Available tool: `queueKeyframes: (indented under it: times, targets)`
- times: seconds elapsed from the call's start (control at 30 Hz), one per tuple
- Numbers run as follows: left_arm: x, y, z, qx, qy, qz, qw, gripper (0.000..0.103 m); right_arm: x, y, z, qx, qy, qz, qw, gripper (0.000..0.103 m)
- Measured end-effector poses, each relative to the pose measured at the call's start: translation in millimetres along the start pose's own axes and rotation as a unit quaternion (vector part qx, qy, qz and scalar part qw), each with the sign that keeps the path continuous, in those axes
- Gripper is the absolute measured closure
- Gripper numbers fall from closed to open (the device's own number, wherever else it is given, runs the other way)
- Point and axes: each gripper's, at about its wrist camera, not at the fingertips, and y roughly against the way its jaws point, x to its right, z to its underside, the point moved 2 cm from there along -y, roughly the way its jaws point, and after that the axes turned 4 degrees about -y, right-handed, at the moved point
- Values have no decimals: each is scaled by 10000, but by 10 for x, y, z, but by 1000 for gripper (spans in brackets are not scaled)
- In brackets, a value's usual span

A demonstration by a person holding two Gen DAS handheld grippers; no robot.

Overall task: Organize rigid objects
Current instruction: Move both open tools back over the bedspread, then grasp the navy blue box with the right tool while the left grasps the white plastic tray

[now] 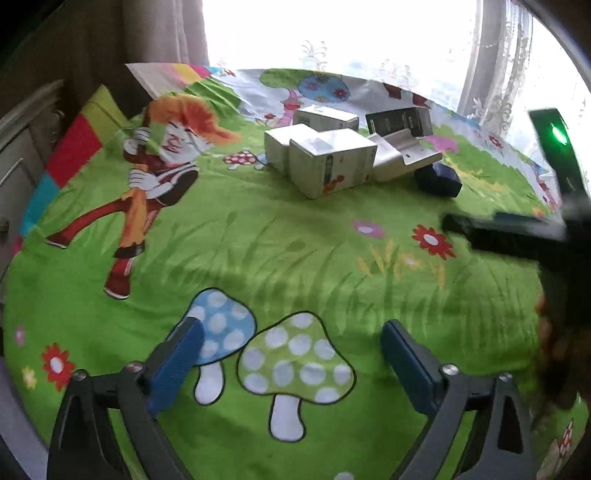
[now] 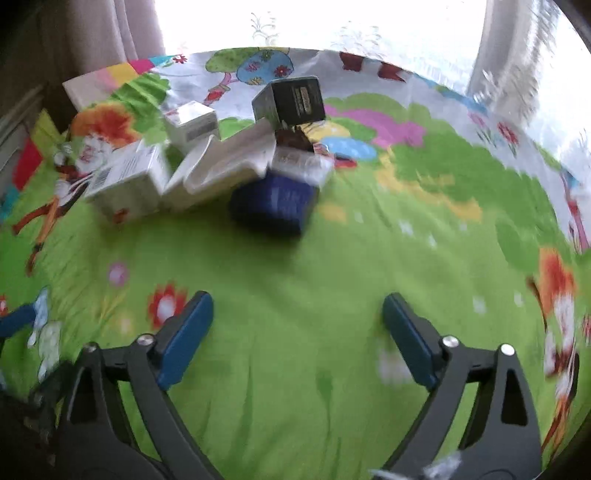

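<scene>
Up in the top middle of both views the boxes (image 1: 332, 162) sit jumbled on the bed (image 1: 280, 251), both the left hand-held gripper (image 1: 291, 354) and right hand-held gripper (image 2: 297, 332) spread wide and empty, so I'd probably square up on the blurry dark blue box (image 2: 273, 205) first.

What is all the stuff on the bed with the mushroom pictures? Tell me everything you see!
bedsheet: one, green with cartoon prints, under everything
white boxes: about three, white, clustered mid-bed
white tray: one, white, lying open right of the boxes
dark box: one, black, behind the tray
blue box: one, navy, in front of the tray
curtains: brownish, beside the bright window
left gripper: blue pads, open, empty
right gripper: blue pads, open, empty
</scene>
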Motion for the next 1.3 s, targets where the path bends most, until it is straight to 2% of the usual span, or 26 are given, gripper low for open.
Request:
queueKeyframes:
  times: [0.23,0.27,0.3,0.37,0.4,0.5,0.7,0.83,0.9,1.0,1.03,1.07,1.13,1.23,1.27,1.3]
  targets:
    - [8,48,-12,19,-4,21,10000,0,38,-315,-373,-44,-380,285,9989,7]
    - [22,-7,2,25,-15,31,10000,0,57,-323,-380,-38,-450,328,9984,20]
    - [17,-15,-2,25,-18,36,10000,0,86,-238,-344,24,-530,386,9978,50]
    - [11,-10,-4,30,-22,43,10000,0,134,-80,-202,114,-559,263,9980,49]
    - [9,-6,-4,30,-22,42,10000,0,199,30,-30,228,-524,57,9983,49]
    - [11,2,3,33,-17,33,10000,0,410,297,318,290,-506,-106,9982,49]
    - [122,-88,-139,-37,-81,27,10000,0,844,819,1037,274,-159,173,9993,49]
    - [451,-304,-522,-240,-685,71,9973,0,876,887,1115,293,-161,172,9993,49]
    - [706,-396,-810,-129,-1445,201,9892,0,905,883,1122,297,-184,167,9992,49]
    - [964,-503,-1151,31,-2523,478,9665,0,903,900,1134,300,-222,155,9992,49]
    - [1006,-532,-1210,9,-2712,519,9611,0,905,900,1123,296,-239,137,9992,49]
    - [1057,-582,-1293,-22,-2987,535,9528,0,869,899,1111,292,-253,139,9992,49]
    - [1177,-706,-1420,-111,-3653,424,9298,0,869,897,1107,292,-253,145,9991,49]
    - [1308,-868,-1428,-196,-4442,38,8957,0,879,893,1108,289,-262,141,9991,49]
    - [1337,-861,-1447,-88,-4592,173,8881,0,878,891,1109,289,-264,135,9991,49]
    - [1344,-884,-1454,-145,-4620,185,8866,0,883,896,1116,291,-267,132,9991,48]
